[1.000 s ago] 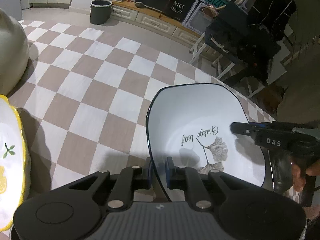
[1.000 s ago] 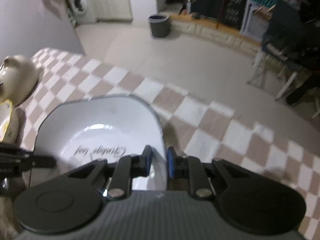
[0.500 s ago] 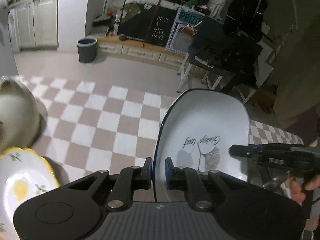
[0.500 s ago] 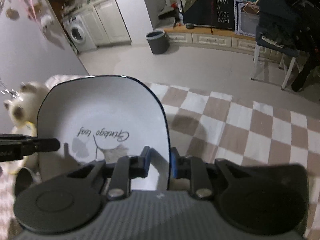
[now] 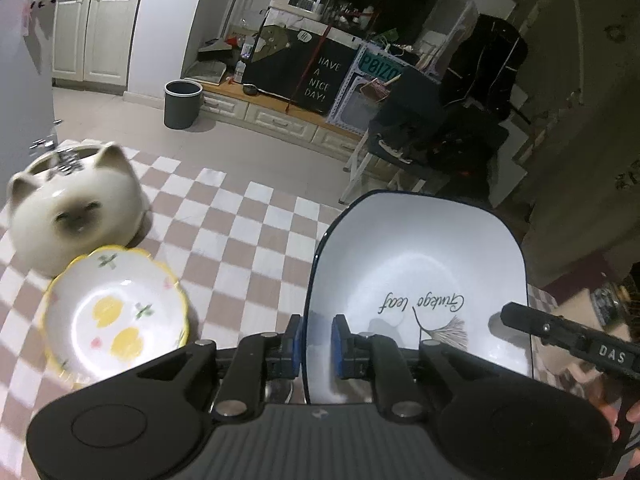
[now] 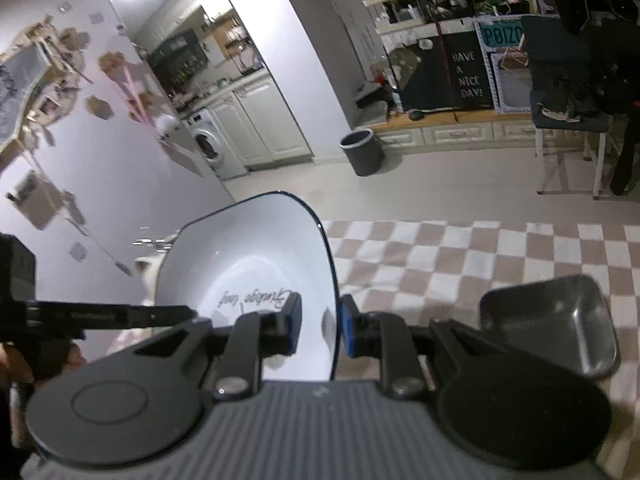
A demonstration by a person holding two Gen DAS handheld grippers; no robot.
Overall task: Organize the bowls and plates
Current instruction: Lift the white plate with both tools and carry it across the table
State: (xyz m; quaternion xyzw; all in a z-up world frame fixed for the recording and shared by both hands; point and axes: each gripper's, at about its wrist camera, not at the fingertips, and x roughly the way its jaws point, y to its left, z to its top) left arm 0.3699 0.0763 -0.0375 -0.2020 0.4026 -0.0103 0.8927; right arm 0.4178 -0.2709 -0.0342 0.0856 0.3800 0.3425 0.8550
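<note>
From my left wrist camera, my left gripper [image 5: 316,344] is pinched on the near left rim of the white ginkgo-leaf plate [image 5: 420,280], its jaws easing open a touch though the blue pads are on the rim. A second ago this plate sat low over the checked worktop [image 5: 240,232]; now it is lifted clear and tipped up, its far edge rising toward the room beyond. That means the carry is under way, and a place to set it is my next concern. The yellow-rimmed lemon bowl [image 5: 116,312] has come fully into view at the left, resting on the worktop just in front of the cat-shaped ceramic jar [image 5: 76,212] (which was only a sliver at the frame edge before). The plate's printed lettering reads upside down to me, and its long axis runs away from me, near edge to far edge. My right gripper's finger [image 5: 560,336] reaches in over the plate's right rim.

From my right wrist camera, my right gripper [image 6: 318,326] holds the same plate by its right rim, jaws narrow around the edge. The plate tilts steeply, hollow face toward me. A dark rectangular dish [image 6: 552,328] lies on the worktop to the right, well apart from the plate.
</note>
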